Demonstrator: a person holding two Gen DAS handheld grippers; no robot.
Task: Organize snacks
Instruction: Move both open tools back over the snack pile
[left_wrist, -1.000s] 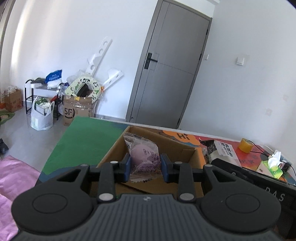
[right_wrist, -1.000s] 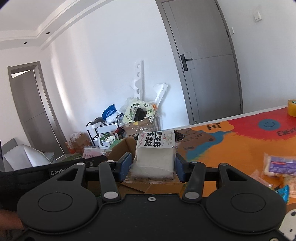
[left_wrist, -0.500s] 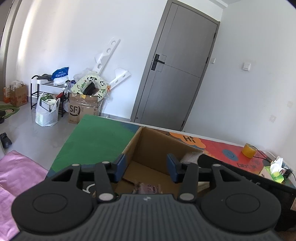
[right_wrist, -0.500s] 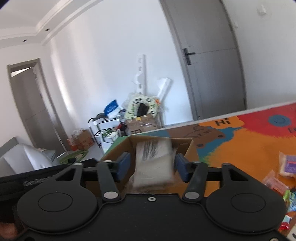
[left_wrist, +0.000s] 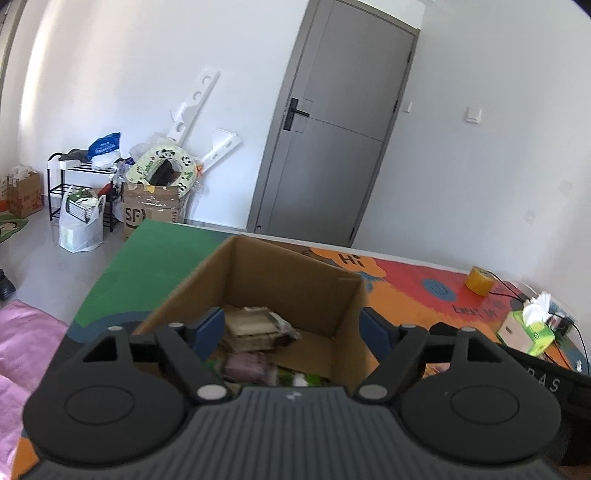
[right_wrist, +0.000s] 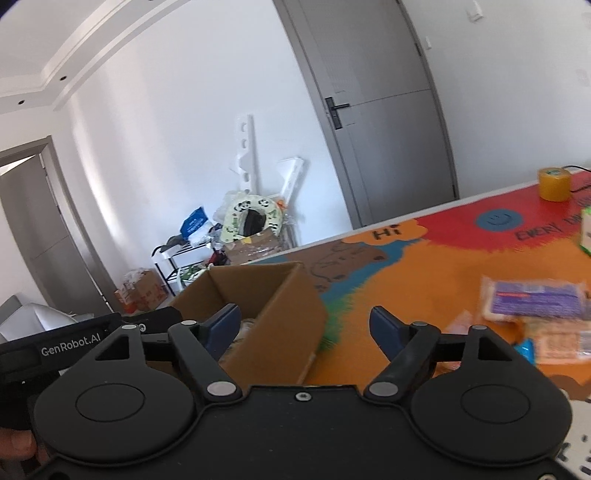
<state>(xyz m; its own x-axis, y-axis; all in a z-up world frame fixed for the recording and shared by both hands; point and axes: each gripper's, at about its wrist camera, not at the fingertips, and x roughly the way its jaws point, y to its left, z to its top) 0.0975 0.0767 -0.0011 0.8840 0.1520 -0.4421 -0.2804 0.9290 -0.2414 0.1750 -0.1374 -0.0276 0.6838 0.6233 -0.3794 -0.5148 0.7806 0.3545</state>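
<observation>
Both jaws just spread wide, nothing between. Left gripper (left_wrist: 291, 328) over open brown cardboard box (left_wrist: 295, 273), dropped packets (left_wrist: 255, 328) inside. Right gripper (right_wrist: 306, 325) nearer loose purple-labelled snack packet (right_wrist: 535, 301), lying lengthwise to its right on orange mat (right_wrist: 424, 273).

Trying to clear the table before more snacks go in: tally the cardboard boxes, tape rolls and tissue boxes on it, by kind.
Cardboard box: 1
Yellow tape roll: 1
Green tissue box: 1
Total: 3
</observation>
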